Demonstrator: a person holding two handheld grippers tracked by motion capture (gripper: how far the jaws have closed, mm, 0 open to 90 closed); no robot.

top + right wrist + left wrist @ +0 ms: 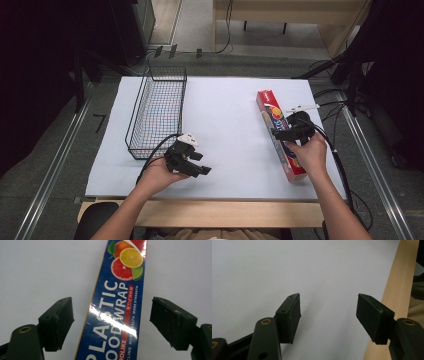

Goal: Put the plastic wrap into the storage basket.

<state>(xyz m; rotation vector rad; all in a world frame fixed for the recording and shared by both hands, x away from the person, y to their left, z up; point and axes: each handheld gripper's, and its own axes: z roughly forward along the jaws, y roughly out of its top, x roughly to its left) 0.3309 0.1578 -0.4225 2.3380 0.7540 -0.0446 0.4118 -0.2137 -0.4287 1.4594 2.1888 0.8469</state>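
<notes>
One wire basket (157,112) stands well left, nothing obstructing. Plastic wrap box (280,134) lies flat at table's right, lengthwise front-to-back, between the right gripper's (286,134) spread jaws; left gripper (200,164) open, empty.

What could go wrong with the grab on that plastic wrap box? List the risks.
1. The right gripper straddles the plastic wrap box with open jaws, and the box runs at a slant between them; closing now might twist it.
2. The box is long and the gripper sits near its middle; an off-centre hold could let one end droop.
3. The wire basket looks narrow, so a long box may catch its rim.
</notes>
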